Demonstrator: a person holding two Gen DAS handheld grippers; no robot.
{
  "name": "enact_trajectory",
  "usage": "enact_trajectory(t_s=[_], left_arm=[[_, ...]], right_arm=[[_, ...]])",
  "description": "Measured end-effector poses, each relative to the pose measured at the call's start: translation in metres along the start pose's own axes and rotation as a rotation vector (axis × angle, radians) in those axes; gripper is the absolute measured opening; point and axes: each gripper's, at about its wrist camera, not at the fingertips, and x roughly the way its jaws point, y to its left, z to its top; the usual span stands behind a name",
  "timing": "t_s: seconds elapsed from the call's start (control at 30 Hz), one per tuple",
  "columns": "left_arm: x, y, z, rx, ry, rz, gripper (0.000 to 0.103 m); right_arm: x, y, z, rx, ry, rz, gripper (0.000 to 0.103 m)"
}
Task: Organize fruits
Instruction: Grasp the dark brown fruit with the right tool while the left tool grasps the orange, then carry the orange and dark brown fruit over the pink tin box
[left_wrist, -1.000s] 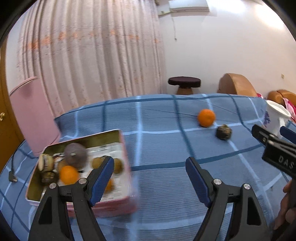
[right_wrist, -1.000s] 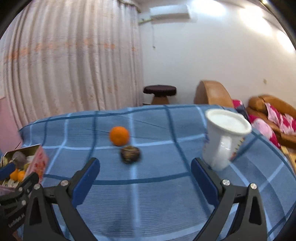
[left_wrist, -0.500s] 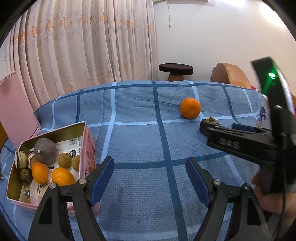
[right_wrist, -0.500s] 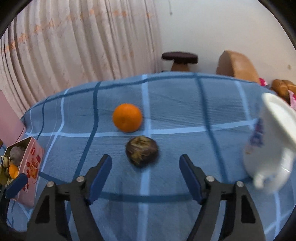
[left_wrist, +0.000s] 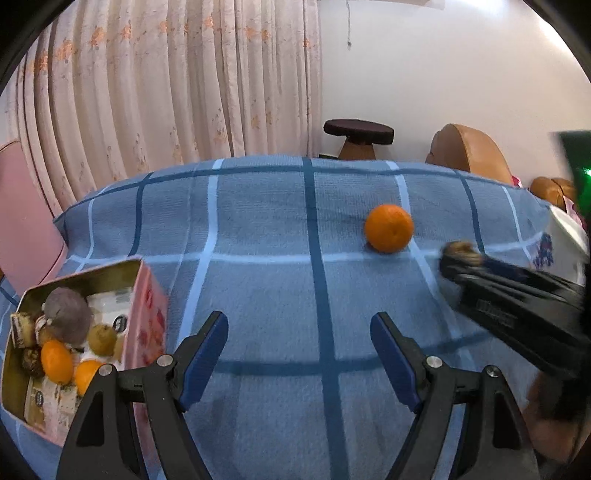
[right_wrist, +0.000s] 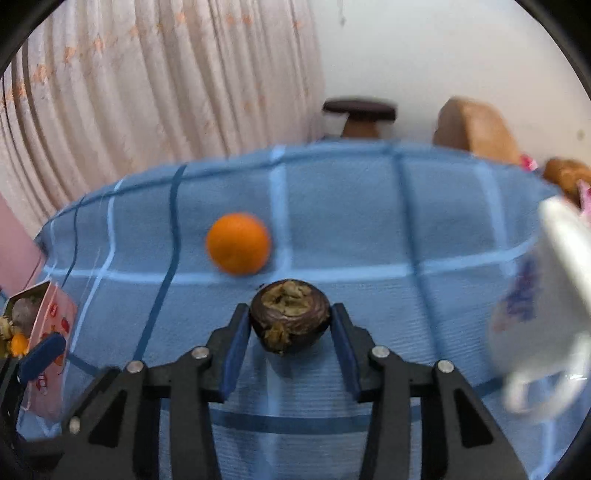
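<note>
light: bright, even indoor | shadows: soft | right view: motion-blurred | edges: fisheye bending, black vignette

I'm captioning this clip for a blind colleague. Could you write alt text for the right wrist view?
The right hand-held gripper has its blue pads on both sides of a dark brown mangosteen on a blue checked cloth. An orange sits just beyond, and a white mug is at right.

Blue checked cloth (left_wrist: 258, 221), orange fruit (left_wrist: 388, 228), dk brown fruit (right_wrist: 290, 315), pink tin (left_wrist: 147, 325).
</note>
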Motion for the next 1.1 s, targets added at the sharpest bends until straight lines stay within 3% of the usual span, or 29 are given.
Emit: enact_trajectory(t_s=[0.17, 0.3, 0.37, 0.5, 0.57, 0.63, 0.93, 1.1], left_arm=[[0.015, -0.02, 0.024, 0.009, -0.036, -0.07, 0.081], [0.035, -0.04, 0.045, 0.012, -0.031, -0.089, 0.081], [0.053, -0.049, 0.056, -0.005, 0.008, -0.092, 0.081], [0.077, -0.067, 0.066, 0.023, 0.041, -0.076, 0.08], [0.085, -0.076, 0.07, 0.059, 0.04, -0.056, 0.075], [0.095, -0.082, 0.073, 0.073, 0.081, -0.061, 0.051], [0.093, -0.076, 0.072, 0.039, 0.093, -0.075, 0.05], [0.064, -0.059, 0.057, 0.018, 0.03, -0.05, 0.05]], right_arm=[[-0.045, -0.013, 0.007, 0.044, -0.181, -0.083, 0.047], [-0.061, -0.013, 0.012, 0.042, -0.26, -0.157, 0.047], [-0.066, -0.016, 0.016, 0.046, -0.285, -0.18, 0.047], [-0.068, -0.019, 0.021, 0.068, -0.298, -0.191, 0.047], [-0.067, -0.022, 0.022, 0.078, -0.291, -0.192, 0.047], [-0.065, -0.022, 0.022, 0.079, -0.284, -0.194, 0.047], [-0.064, -0.022, 0.021, 0.089, -0.285, -0.202, 0.047], [-0.062, -0.018, 0.018, 0.082, -0.284, -0.204, 0.047]])
